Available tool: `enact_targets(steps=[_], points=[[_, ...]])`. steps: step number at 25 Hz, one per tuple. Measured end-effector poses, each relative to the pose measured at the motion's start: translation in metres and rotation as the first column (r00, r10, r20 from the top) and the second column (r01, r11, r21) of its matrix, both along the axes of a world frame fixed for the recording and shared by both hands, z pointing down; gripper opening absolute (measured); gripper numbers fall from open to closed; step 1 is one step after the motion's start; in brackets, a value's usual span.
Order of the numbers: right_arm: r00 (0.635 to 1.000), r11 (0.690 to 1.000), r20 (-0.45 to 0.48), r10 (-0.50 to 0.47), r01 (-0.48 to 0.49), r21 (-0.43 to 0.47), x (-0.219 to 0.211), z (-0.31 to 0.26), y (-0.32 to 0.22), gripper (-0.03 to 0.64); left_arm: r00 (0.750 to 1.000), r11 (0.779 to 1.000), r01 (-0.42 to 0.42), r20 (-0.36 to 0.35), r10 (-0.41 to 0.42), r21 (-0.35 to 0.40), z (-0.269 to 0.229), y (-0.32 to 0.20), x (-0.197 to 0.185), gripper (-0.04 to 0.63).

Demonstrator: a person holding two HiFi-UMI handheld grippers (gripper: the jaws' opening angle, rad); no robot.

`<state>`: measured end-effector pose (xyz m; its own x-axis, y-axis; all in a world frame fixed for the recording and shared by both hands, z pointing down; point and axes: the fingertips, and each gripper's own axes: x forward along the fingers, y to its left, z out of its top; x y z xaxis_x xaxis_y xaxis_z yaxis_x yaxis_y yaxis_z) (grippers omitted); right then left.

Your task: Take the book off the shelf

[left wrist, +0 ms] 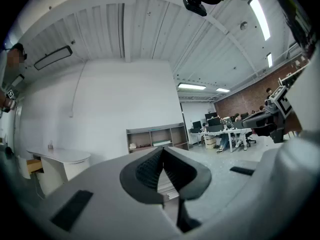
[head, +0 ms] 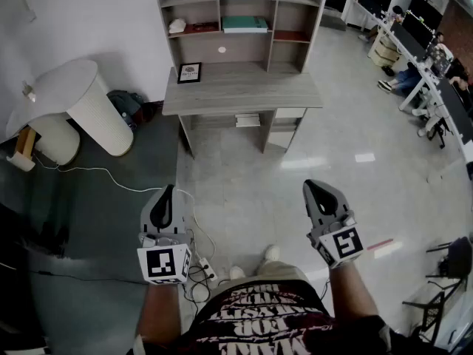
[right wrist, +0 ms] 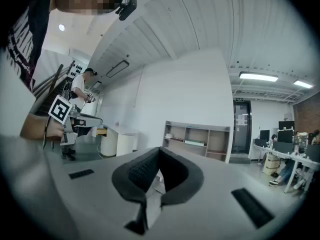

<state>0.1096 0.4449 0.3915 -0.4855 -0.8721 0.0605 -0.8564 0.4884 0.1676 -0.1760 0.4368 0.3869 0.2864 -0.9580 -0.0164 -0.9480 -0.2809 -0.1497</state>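
A teal book point(head: 244, 24) lies flat in the middle compartment of the grey shelf unit point(head: 240, 17) on top of a desk, far ahead of me. Both grippers hang low over the floor, well short of the desk. The left gripper point(head: 169, 191) is shut with nothing in it, and so is the right gripper point(head: 310, 186). In the left gripper view the closed jaw tips point(left wrist: 162, 149) point toward the distant shelf unit point(left wrist: 156, 137). The right gripper view shows the same: shut tips point(right wrist: 159, 149), with the shelf unit point(right wrist: 197, 140) and the book point(right wrist: 195, 143) small beyond them.
A framed picture point(head: 189, 72) stands on the desk top point(head: 244, 87). A white rounded table point(head: 77, 98) stands at the left. A power strip and cables point(head: 203, 263) lie by my feet. Office desks with seated people point(head: 425, 46) line the right side.
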Motion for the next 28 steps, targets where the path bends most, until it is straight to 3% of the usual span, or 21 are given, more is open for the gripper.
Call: enact_targets(steps=[5, 6, 10, 11, 18, 28], points=[[1.000, 1.000, 0.029, 0.004, -0.003, -0.020, -0.007, -0.002, 0.007, 0.005, 1.000, 1.000, -0.012, -0.011, 0.012, -0.008, 0.003, 0.006, -0.009, 0.006], [0.999, 1.000, 0.036, 0.012, -0.011, -0.027, -0.007, 0.000, 0.007, 0.043, 1.000, 1.000, -0.011, -0.018, 0.011, -0.008, 0.004, 0.006, -0.010, 0.006], [0.995, 0.999, 0.097, 0.027, -0.024, -0.029, -0.006, 0.004, 0.000, 0.326, 1.000, 1.000, -0.018, -0.018, 0.018, -0.014, 0.010, 0.000, -0.011, 0.006], [0.995, 0.999, 0.098, 0.032, -0.028, -0.037, -0.005, 0.007, -0.002, 0.366, 1.000, 1.000, -0.018, -0.014, 0.018, -0.019, 0.012, -0.003, -0.011, 0.006], [0.996, 0.996, 0.081, 0.048, -0.041, -0.082, 0.002, 0.033, -0.028, 0.379, 0.999, 0.998, -0.030, -0.029, 0.029, -0.052, 0.025, -0.026, -0.008, 0.006], [0.996, 0.993, 0.078, 0.045, -0.036, -0.114, 0.004, 0.036, -0.109, 0.379, 0.999, 0.998, -0.016, -0.029, 0.014, -0.069, 0.029, -0.102, -0.001, 0.006]])
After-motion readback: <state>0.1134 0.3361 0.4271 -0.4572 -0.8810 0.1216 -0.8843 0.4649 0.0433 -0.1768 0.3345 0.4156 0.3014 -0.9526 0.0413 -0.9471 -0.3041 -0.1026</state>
